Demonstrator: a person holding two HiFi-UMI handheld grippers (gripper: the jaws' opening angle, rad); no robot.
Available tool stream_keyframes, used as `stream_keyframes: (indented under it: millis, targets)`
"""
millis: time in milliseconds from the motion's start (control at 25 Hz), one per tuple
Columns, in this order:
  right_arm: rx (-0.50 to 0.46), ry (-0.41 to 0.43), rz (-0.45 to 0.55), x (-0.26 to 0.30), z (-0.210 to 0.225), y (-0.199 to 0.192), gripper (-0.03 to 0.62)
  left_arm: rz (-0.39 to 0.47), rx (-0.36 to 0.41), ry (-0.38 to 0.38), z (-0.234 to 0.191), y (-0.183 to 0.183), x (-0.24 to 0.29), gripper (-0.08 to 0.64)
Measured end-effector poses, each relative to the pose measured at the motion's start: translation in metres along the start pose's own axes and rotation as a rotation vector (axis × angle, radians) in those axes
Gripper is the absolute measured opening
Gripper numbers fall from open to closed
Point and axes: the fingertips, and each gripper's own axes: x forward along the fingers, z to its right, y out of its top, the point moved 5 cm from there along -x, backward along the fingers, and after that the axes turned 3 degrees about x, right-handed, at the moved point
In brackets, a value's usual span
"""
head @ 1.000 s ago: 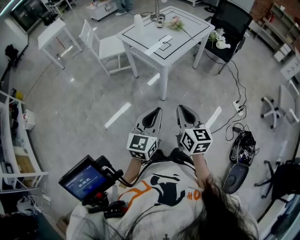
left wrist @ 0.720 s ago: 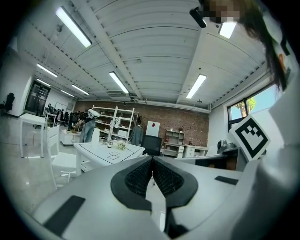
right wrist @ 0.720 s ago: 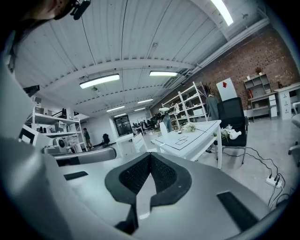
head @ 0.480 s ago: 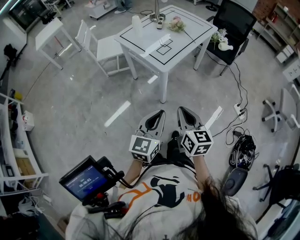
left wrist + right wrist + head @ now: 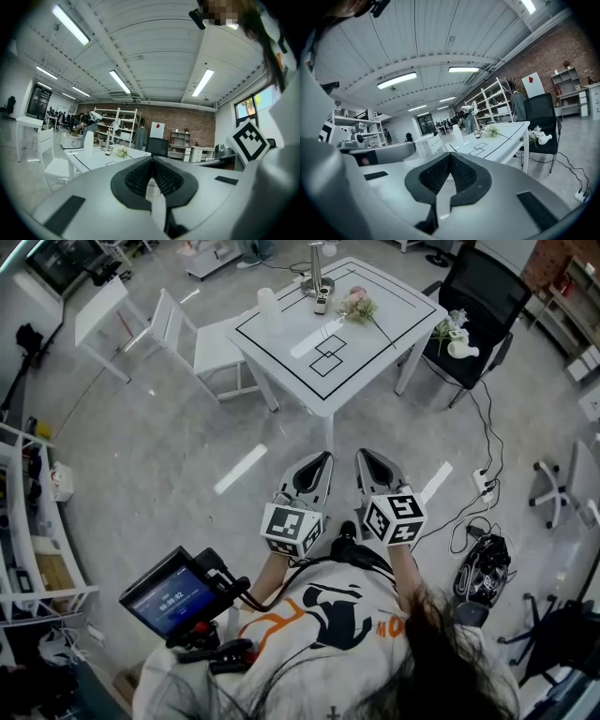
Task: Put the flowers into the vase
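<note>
A pink and white flower bunch [image 5: 356,304] lies on the far side of the white table [image 5: 375,352], and a tall white vase [image 5: 268,302] stands at the table's left corner. My left gripper [image 5: 321,458] and right gripper [image 5: 363,457] are held side by side above the floor, short of the table's near corner. Both are shut with nothing between the jaws. The left gripper view has the flowers [image 5: 123,152] and vase [image 5: 88,139] far ahead past its tips [image 5: 151,159]. The right gripper view shows the flowers [image 5: 491,131] beyond its tips [image 5: 450,155].
A black office chair [image 5: 478,296] right of the table holds more flowers and a white object [image 5: 452,337]. A white chair [image 5: 202,334] stands left of the table. Cables and a power strip [image 5: 480,482] lie on the floor at the right. A lamp base and remote [image 5: 319,292] sit on the table.
Both shut grippers have travelled forward together, and the table with the flowers and vase now lies closer to them in the head view.
</note>
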Motion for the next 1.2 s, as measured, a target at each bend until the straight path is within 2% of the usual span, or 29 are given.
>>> stream_keyframes:
  millis: [360, 840, 1200]
  targets:
    - [-0.005, 0.038, -0.011, 0.038, 0.053, 0.028, 0.012, -0.005, 0.0, 0.025, -0.007, 0.008, 0.077, 0.011]
    - [0.025, 0.07, -0.013, 0.071, 0.071, 0.039, 0.012, -0.03, 0.023, 0.051, -0.024, 0.013, 0.106, 0.011]
    - [0.021, 0.016, 0.009, 0.112, 0.09, 0.056, 0.012, -0.039, 0.052, 0.005, -0.061, 0.015, 0.151, 0.011]
